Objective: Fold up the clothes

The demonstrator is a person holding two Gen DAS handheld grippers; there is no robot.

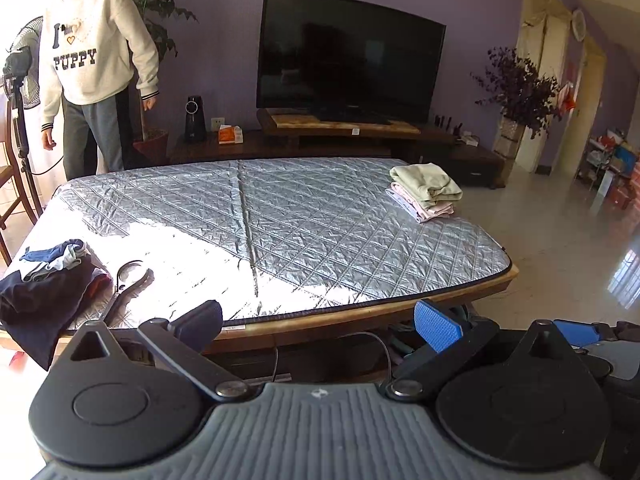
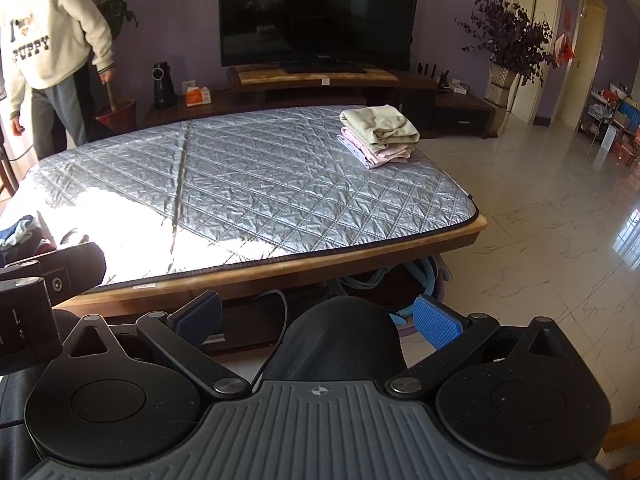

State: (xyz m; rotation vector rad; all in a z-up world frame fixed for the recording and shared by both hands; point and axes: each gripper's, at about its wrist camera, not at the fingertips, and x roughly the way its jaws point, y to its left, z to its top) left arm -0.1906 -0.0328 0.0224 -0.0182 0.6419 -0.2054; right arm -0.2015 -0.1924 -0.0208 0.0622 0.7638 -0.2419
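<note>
A: Quilted silver table cover. Clothes?
B: Folded stack far right; unfolded dark pile near-left edge.
A: Grippers?
B: Left gripper, right gripper both spread wide, empty, short of table.
A: Text?
B: "PUPPY" on bystander's sweatshirt.

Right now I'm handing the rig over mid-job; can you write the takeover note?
Left claw: open, empty, short of the table's near edge.
Right claw: open, empty, also off the table.
Done: neat folded stack of pale green and pink clothes at the far right corner of the silver quilted table cover.
Left: crumpled pile of dark navy and blue clothes at the near left corner, unfolded, beside a magnifying glass.
</note>
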